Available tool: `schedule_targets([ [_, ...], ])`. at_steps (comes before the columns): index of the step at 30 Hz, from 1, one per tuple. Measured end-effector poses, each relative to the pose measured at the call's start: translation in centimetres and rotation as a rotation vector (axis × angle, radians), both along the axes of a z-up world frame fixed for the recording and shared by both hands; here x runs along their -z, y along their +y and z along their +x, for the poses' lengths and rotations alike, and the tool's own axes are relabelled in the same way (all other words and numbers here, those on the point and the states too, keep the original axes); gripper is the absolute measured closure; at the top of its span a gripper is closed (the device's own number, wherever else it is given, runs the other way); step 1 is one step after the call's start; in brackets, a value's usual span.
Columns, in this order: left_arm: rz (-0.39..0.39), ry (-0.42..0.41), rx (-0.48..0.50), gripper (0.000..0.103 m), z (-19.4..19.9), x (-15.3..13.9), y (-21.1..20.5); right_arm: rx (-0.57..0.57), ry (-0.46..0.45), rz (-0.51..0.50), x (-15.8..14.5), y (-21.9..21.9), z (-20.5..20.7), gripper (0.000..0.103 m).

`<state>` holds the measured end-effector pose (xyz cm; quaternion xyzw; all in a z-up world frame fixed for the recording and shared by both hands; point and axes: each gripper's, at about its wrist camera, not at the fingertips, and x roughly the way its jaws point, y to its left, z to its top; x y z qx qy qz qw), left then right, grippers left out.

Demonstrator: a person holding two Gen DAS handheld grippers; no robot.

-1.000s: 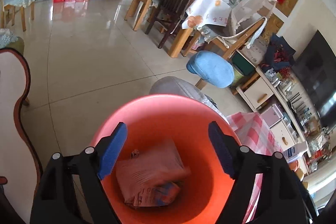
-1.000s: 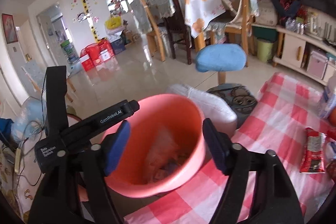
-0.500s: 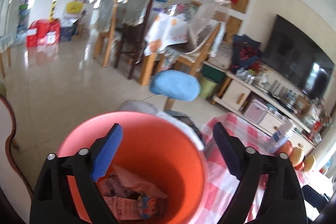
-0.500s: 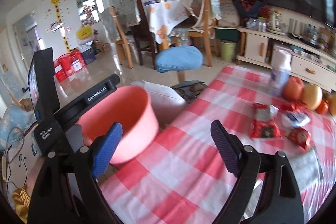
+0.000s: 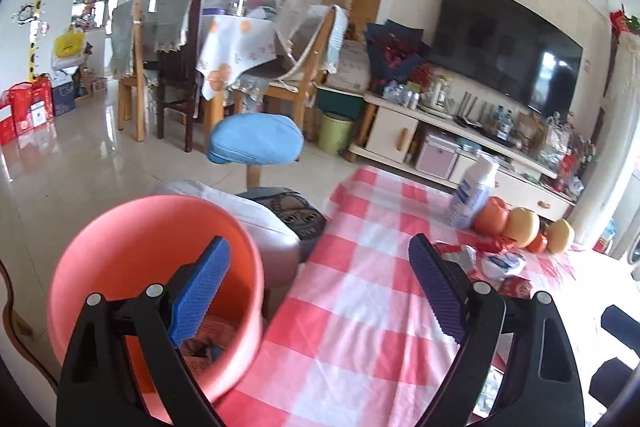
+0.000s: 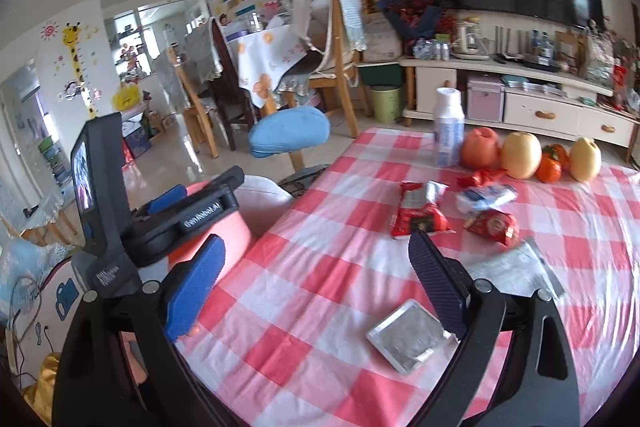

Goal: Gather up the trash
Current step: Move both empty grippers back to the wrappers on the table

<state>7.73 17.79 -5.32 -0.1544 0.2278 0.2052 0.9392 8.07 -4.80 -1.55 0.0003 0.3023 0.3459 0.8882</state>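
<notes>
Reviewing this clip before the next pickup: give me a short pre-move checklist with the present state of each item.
1. Right gripper open and empty: ok.
2. Left gripper open and empty: ok.
3. Silver foil packet lies flat on the checkered tablecloth, between the right gripper's fingers, unobstructed: ok.
4. Pink bin beside the table edge, mouth open: ok.
5. Room left in the bin: cannot tell.
6. Red snack bag lies apart from the fruit: ok.

Both are spread wide with nothing between the blue pads. The left hand-held gripper [image 5: 318, 277] is roughly level and pointing forward, and from the right wrist view you can see its black body [image 6: 172, 219] sitting just off to the left. The right hand-held gripper [image 6: 316, 277] tilts slightly downward.
</notes>
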Motion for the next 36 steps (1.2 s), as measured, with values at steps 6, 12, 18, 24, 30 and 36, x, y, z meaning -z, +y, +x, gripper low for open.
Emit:
schedule_targets([
  [6, -0.021, 0.011, 0.032, 0.013, 0.3, 0.2, -1.4, 0.046, -0.029, -0.002, 0.3, -3.5, -0.5, 0.01],
  [12, -0.016, 0.03, 0.128, 0.013, 1.1, 0.7, -3.6, 0.118, -0.031, 0.042, 0.2, -7.6, 0.0, 0.01],
  [18, 0.101, 0.079, 0.202, 0.013, 2.3, 0.9, -7.5, 0.197, -0.03, 0.072, 0.6, -12.0, 1.1, 0.01],
  [24, 0.101, 0.101, 0.289, 0.013, 3.6, 1.3, -9.5, 0.278, 0.009, 0.1, 1.6, -16.6, 3.5, 0.009],
  [30, 0.07, 0.141, 0.411, 0.013, 5.9, 1.8, -11.3, 0.331, 0.005, 0.084, 2.7, -20.4, 6.7, 0.009],
  [36, -0.006, 0.2, 0.493, 0.013, 11.9, 2.7, -13.4, 0.343, 0.05, 0.093, 3.7, -22.3, 10.3, 0.009],
])
